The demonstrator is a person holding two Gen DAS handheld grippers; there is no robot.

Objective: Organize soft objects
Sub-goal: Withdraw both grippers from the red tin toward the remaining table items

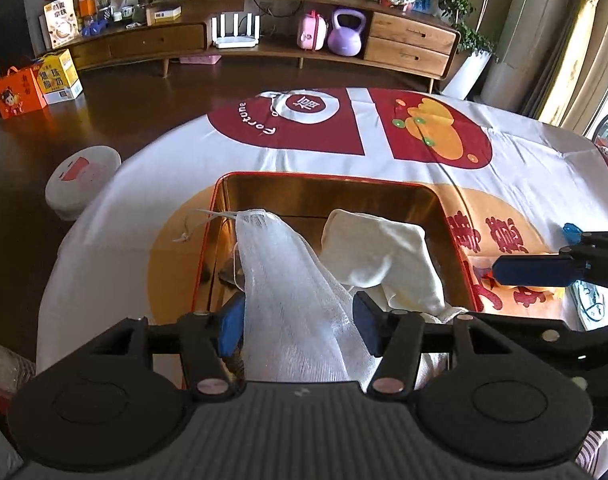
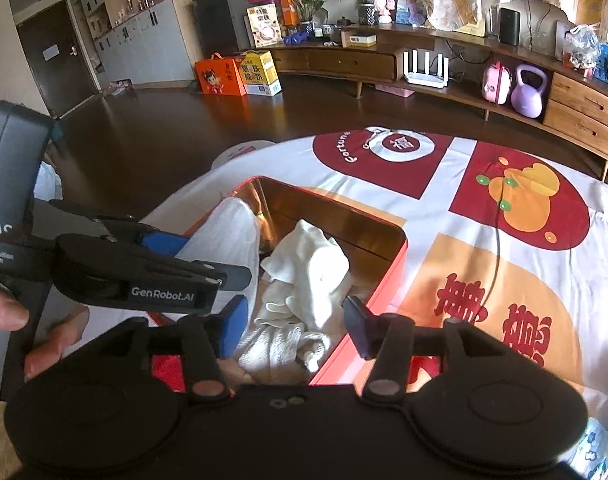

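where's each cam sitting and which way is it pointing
Left wrist: sits on the left gripper, looking down and forward over its open jaws at the mesh bag draped into the red tin; the right gripper shows at right.
Right wrist: sits on the right gripper, facing the same tin and white cloths; the left gripper and fingers show at left.
Shared: tin, bag, cloths, tablecloth, TV cabinet.

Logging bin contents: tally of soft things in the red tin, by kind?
White mesh bag: 1, draped over the red tin edge
Cream cloths: 1 bundle visible, separate pieces cannot be told apart
Total: 2
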